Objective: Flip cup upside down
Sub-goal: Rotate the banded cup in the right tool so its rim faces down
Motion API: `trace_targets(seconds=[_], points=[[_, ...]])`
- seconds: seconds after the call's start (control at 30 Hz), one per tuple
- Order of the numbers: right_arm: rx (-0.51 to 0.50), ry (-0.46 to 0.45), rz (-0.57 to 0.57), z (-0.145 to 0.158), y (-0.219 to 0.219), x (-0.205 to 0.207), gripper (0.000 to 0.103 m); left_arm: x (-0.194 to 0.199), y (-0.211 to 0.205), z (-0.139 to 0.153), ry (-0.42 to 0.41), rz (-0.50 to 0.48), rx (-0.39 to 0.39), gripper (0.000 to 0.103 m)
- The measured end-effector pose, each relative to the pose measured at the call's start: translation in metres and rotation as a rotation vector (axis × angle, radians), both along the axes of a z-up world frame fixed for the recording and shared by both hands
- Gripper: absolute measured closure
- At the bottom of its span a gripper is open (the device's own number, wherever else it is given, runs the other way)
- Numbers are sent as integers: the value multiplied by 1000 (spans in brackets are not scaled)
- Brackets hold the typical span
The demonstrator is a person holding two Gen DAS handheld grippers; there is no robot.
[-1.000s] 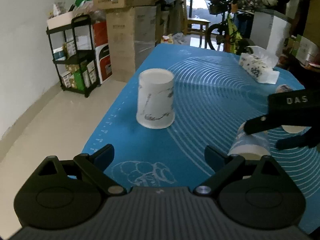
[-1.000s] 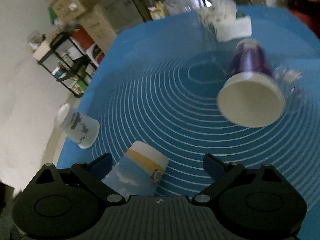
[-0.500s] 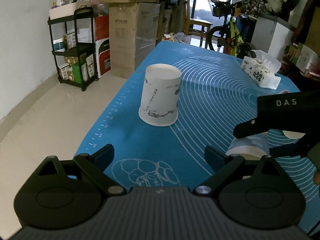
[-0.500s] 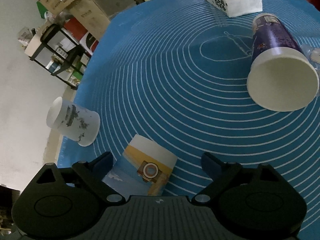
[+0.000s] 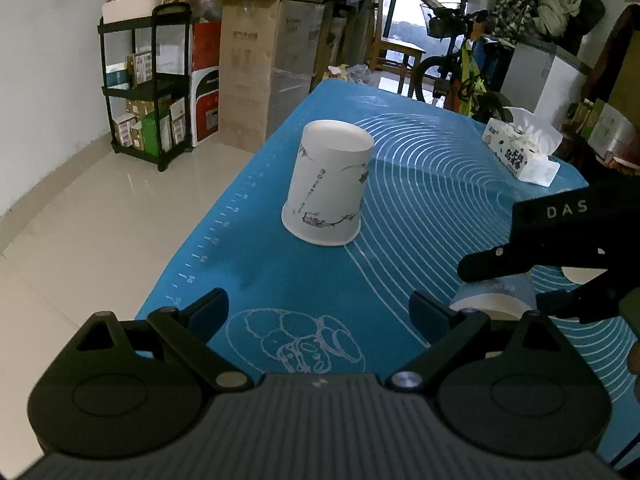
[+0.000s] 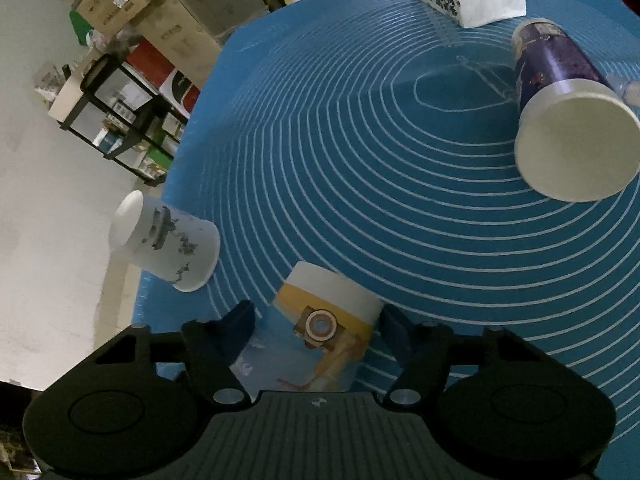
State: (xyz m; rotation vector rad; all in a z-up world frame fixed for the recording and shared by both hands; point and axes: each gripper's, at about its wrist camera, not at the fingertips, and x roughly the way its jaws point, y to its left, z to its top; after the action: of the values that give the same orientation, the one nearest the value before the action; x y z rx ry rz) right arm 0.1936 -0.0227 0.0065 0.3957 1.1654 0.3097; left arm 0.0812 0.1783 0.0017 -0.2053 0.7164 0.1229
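Note:
A blue-and-yellow paper cup (image 6: pixel 324 336) sits between the fingers of my right gripper (image 6: pixel 318 326), which has closed in on its sides; from the left wrist view the cup (image 5: pixel 496 300) is held with its white rim toward that camera, low over the blue mat (image 5: pixel 400 208). A white marbled cup (image 5: pixel 328 188) stands upside down on the mat ahead of my left gripper (image 5: pixel 320 312), which is open and empty. A purple cup (image 6: pixel 560 116) lies on its side at the right.
A tissue box (image 5: pixel 520 152) sits at the far right of the mat. The mat's left edge (image 5: pixel 208 240) drops to the tiled floor. A black shelf cart (image 5: pixel 148 88), stacked cardboard boxes (image 5: pixel 264 60) and a bicycle (image 5: pixel 456 64) stand beyond the table.
The right gripper's fingers have narrowed around the blue-and-yellow cup, and the cup now sits centred between them. The left gripper has drifted slightly; the marbled cup stays put.

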Motion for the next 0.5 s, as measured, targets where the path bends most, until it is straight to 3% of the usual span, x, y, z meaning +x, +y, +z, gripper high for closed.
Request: trace_targets(seconds=[0.17, 0.33, 0.5], points=[[10, -29, 17, 2, 0, -6, 33, -1, -2, 0, -8, -14, -25, 7], [-65, -160, 77, 18, 9, -22, 36, -2, -4, 1, -16, -22, -27, 7], [-80, -257, 46, 29, -8, -31, 40, -3, -10, 1, -22, -36, -29, 7]])
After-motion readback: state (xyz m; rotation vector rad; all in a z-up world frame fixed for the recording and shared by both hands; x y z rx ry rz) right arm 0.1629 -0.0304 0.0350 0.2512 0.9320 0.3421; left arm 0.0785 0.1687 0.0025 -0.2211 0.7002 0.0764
